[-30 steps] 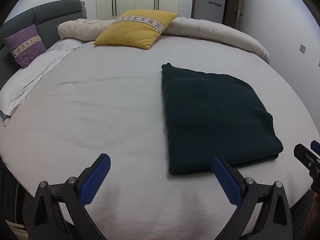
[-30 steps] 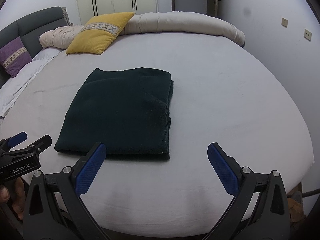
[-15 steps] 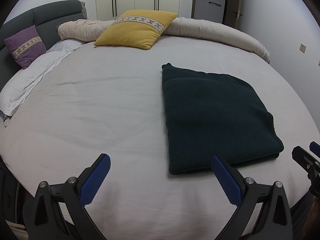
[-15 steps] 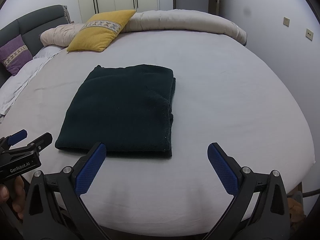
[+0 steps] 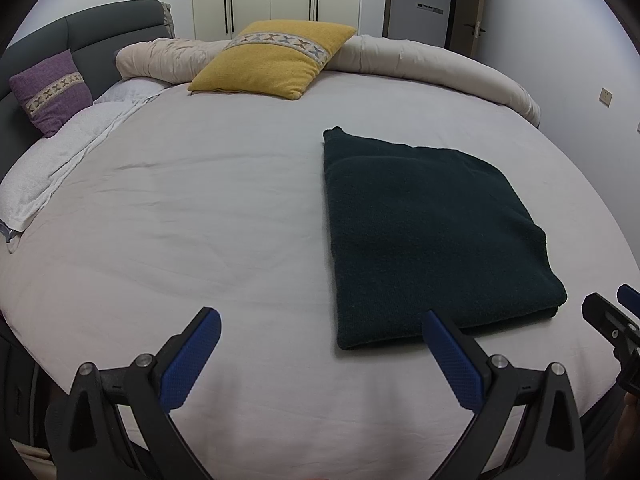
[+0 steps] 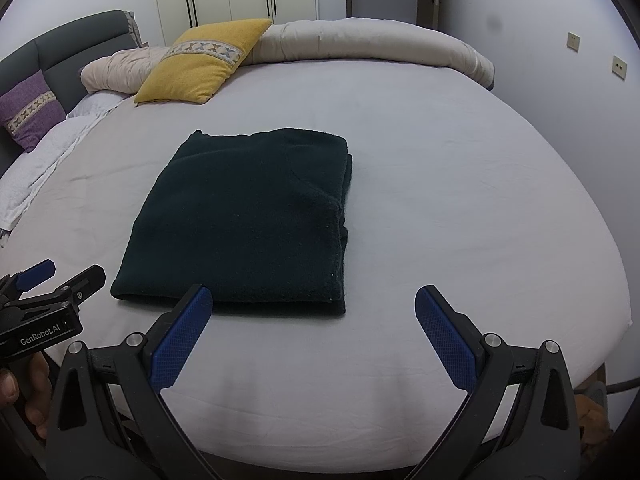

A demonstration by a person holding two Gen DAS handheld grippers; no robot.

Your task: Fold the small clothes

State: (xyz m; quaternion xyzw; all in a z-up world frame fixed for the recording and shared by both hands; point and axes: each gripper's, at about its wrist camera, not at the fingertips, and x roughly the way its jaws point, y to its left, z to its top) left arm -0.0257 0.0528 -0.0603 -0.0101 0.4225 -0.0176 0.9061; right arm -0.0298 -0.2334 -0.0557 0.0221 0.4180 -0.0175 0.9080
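A dark green garment (image 5: 428,232) (image 6: 248,220) lies folded into a flat rectangle on the pale sheet of the bed (image 5: 192,216) (image 6: 460,200). My left gripper (image 5: 320,320) hovers open over the bed's near edge, just left of the garment's near corner, with nothing between its blue pads. My right gripper (image 6: 314,296) also stands open, near the garment's front right corner, holding nothing. Each gripper's tip shows at the edge of the other's view: the right gripper (image 5: 616,312) and the left gripper (image 6: 60,280), with a hand under it.
A yellow cushion (image 5: 276,60) and a rolled beige duvet (image 5: 432,64) lie at the far side of the bed. A purple cushion (image 5: 48,88) leans on the grey headboard (image 5: 100,28), above a white blanket (image 5: 52,168). A wall (image 6: 592,100) stands on the right.
Both grippers have drawn back slightly from the bed, staying open. The garment lies as it did.
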